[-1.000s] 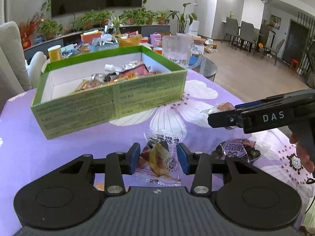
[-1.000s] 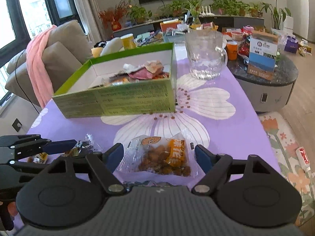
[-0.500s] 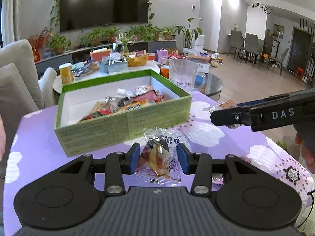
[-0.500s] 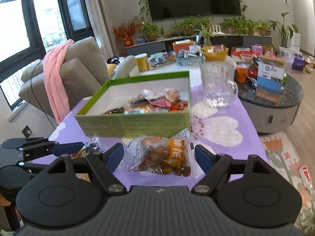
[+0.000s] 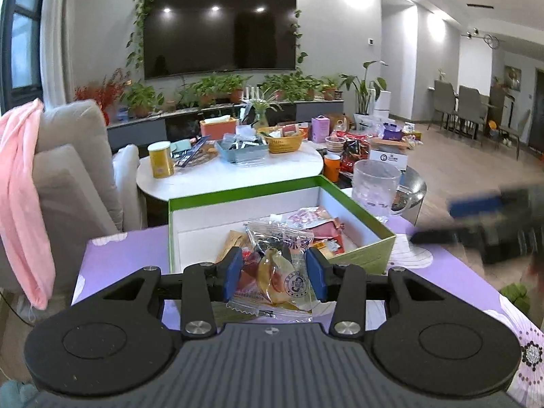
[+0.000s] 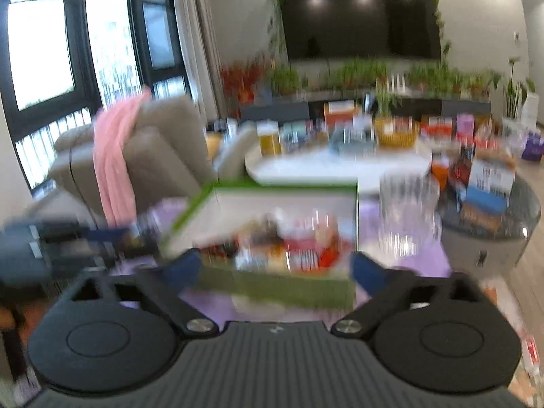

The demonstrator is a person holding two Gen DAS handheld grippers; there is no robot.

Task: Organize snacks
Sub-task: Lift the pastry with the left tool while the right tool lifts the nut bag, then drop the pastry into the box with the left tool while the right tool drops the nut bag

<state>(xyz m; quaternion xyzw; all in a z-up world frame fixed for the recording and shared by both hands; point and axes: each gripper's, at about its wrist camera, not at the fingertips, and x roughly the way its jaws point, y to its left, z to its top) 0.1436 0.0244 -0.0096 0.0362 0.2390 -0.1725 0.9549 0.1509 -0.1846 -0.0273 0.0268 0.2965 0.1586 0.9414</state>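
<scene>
Above the purple table [image 5: 129, 251], the left gripper [image 5: 274, 273] pinches a snack packet [image 5: 277, 272] near the half-filled green box [image 5: 369, 255]; the blurred right gripper [image 6: 275, 268] looks spread, seemingly empty.

We see the right wrist view smeared throughout: the box [image 6: 272, 238] and its snacks [image 6: 289, 241] are streaks, and we cannot tell what sits between the right gripper [image 6: 275, 268] fingers. In the left view the right gripper [image 5: 476, 224] is a dark blur cut by the edge. The packet [image 5: 275, 268] hides part of the box [image 5: 190, 217] floor.
</scene>
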